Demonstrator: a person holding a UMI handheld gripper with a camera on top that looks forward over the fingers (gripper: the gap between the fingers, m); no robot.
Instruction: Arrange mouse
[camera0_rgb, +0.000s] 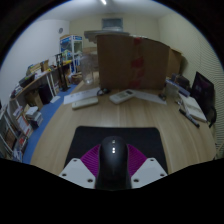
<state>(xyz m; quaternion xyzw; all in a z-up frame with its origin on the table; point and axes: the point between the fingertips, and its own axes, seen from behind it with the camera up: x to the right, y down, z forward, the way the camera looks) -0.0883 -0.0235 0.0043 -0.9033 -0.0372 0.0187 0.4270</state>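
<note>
A black computer mouse (112, 160) with a small lit scroll wheel sits between my two fingers, its nose pointing ahead. The magenta pads (93, 157) press against both of its sides. My gripper (112, 168) is shut on the mouse and holds it over a black mouse mat (90, 136) that lies on the wooden table (60, 140).
A large cardboard box (132, 62) stands at the far edge of the table. White items (125, 96) lie in front of it. A monitor and desk clutter (200, 98) stand to the right. Shelves (40, 85) with items line the left side.
</note>
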